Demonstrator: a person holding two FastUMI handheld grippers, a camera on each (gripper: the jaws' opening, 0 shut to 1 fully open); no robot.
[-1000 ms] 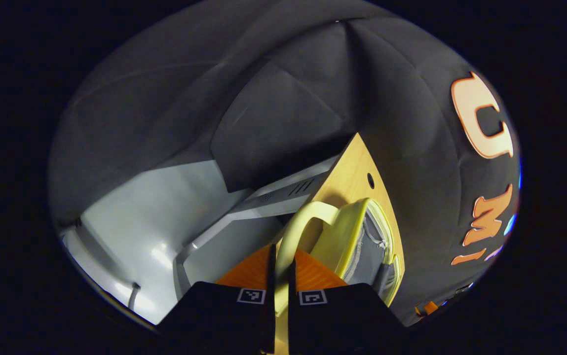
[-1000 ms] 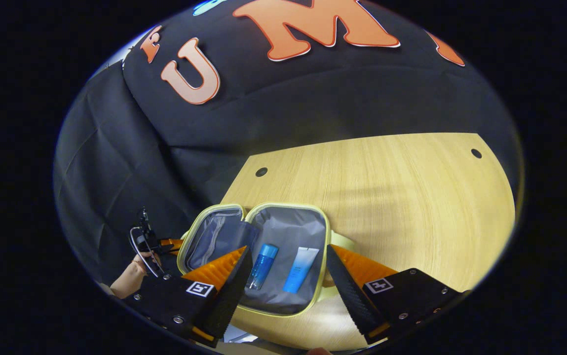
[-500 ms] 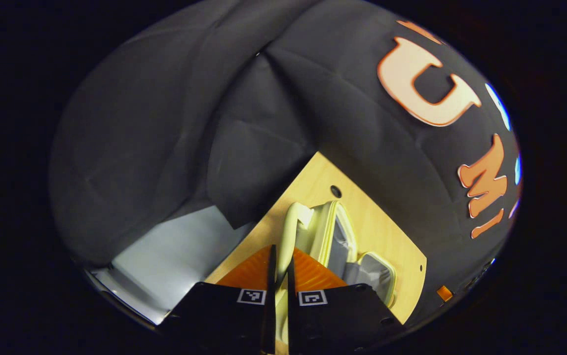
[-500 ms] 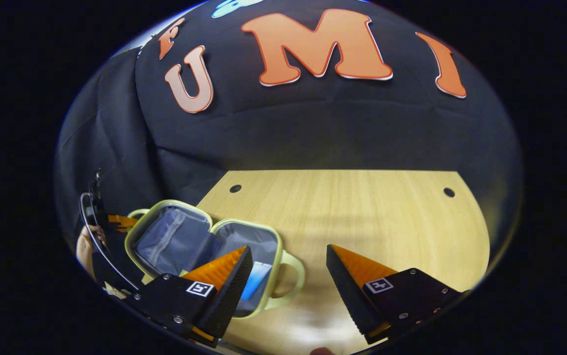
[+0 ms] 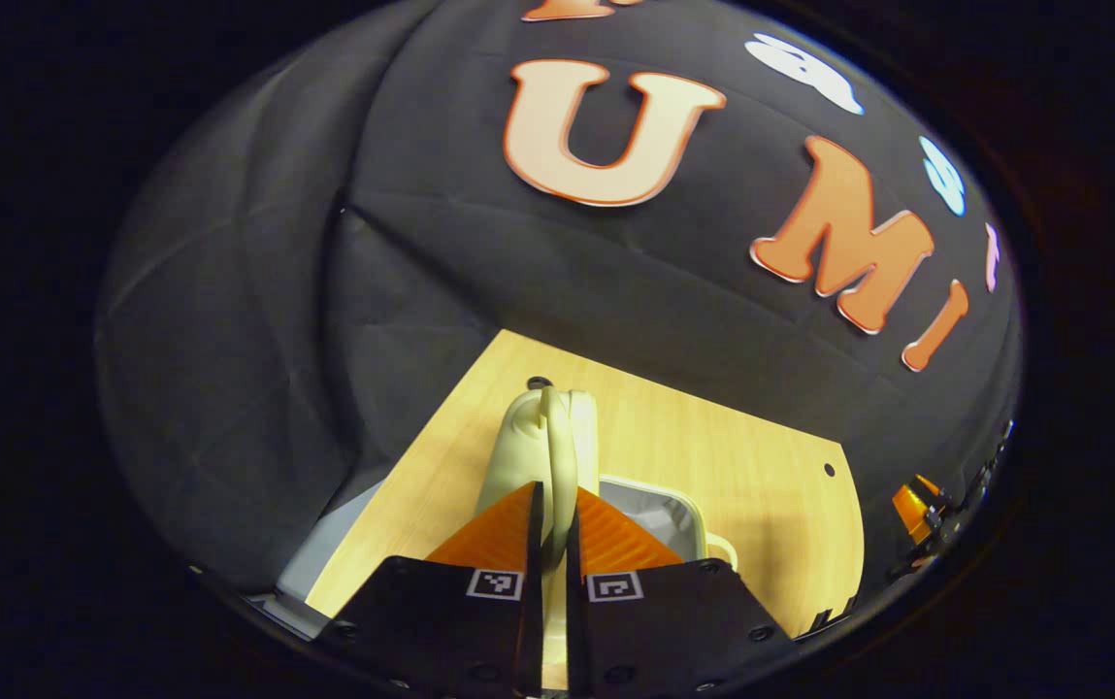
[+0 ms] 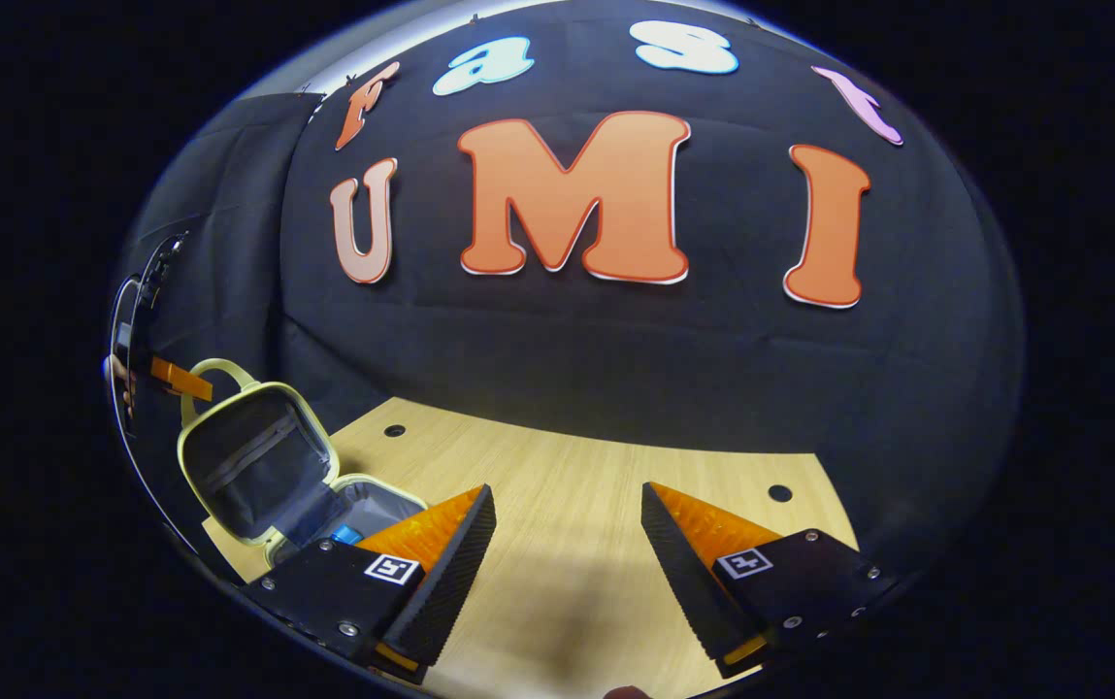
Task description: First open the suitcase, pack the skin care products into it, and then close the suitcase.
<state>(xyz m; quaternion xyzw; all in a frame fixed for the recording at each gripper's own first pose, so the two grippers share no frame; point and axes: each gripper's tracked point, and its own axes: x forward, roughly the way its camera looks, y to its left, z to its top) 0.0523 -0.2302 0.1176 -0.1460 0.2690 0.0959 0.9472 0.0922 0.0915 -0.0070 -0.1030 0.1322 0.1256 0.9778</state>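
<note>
Suitcase (image 6: pixel 256 466) lid upright, left tongs (image 5: pixel 549 524) gripping handle (image 5: pixel 557 456)

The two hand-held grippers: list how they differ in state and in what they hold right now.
1. The left hand-held gripper is shut on the lid handle of the suitcase; the right hand-held gripper is open and holds nothing.
2. The left one holds the lid raised, roughly upright; the right one hovers over the bare table, beside the case.

Both point toward the booth's back wall.
</note>
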